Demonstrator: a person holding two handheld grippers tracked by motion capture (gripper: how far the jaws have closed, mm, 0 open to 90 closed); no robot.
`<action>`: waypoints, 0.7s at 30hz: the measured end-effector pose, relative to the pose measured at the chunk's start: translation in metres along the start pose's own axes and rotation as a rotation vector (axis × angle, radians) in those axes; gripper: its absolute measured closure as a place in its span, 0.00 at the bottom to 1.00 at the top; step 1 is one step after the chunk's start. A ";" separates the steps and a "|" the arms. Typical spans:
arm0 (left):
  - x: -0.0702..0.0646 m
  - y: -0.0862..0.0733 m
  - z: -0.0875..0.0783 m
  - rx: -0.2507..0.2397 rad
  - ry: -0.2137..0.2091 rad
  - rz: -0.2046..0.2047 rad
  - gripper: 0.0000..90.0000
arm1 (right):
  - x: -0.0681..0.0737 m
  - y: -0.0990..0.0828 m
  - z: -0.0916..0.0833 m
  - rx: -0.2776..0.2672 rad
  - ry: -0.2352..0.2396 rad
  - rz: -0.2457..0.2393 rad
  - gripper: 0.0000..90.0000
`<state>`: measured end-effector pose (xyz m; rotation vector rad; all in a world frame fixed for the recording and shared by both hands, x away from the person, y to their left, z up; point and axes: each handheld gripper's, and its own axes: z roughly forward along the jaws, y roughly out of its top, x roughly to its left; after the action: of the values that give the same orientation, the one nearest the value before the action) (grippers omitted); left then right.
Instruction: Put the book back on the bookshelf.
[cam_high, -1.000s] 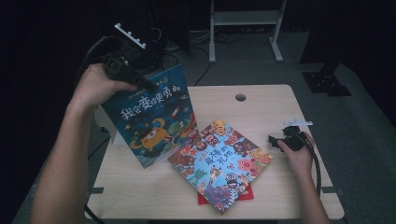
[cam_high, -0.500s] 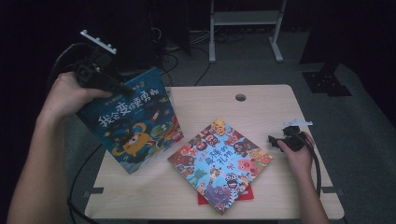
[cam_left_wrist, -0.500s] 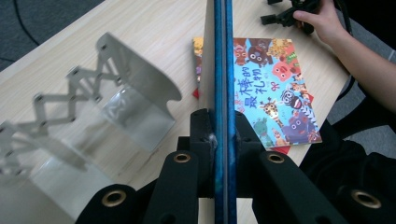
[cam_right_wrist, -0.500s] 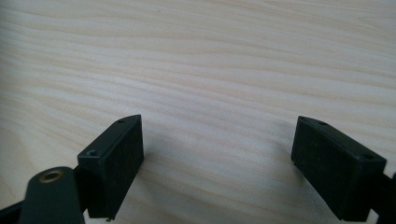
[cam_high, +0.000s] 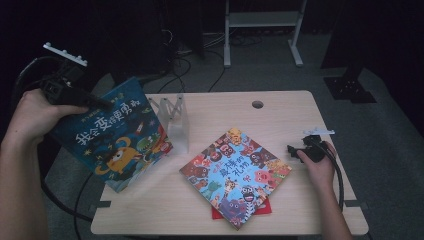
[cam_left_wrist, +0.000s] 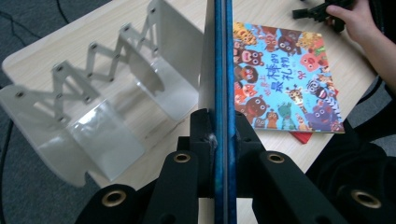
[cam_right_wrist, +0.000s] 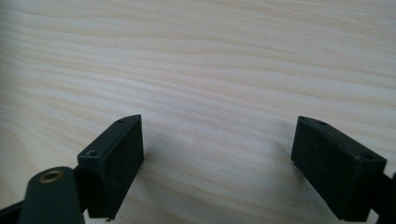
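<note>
High view above the table (cam_high: 280, 100); gripper views close along their fingers, sharing its wood.

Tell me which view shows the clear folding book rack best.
The left gripper view: the book rack appears close, its zigzag hinges and end plates plain. The high view shows it small and faint beside the blue book. The right gripper view looks at bare table.

Bare forearms on both sides, no sleeves showing. The left gripper (cam_high: 95, 102) is black, topped by a grey three-cornered plate at its 12 o'clock, brass-ringed screw holes on its arms, thick black cable trailing. The right gripper (cam_right_wrist: 217, 158): matte black blocky pads, small screw holes.
</note>
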<state>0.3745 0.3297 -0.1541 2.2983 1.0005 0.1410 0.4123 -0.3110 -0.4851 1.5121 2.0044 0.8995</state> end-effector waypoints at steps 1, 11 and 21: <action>0.002 -0.003 -0.001 -0.002 0.004 -0.008 0.91 | 0.000 0.000 0.000 0.000 0.000 0.000 0.18; 0.021 -0.034 -0.016 -0.015 0.069 -0.092 0.91 | 0.000 0.000 0.000 0.000 0.000 0.000 0.18; 0.043 -0.055 -0.020 -0.009 0.131 -0.195 0.92 | 0.000 0.000 0.000 0.001 0.000 0.000 0.17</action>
<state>0.3637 0.3979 -0.1762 2.1912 1.2811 0.2170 0.4125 -0.3110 -0.4851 1.5129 2.0049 0.8996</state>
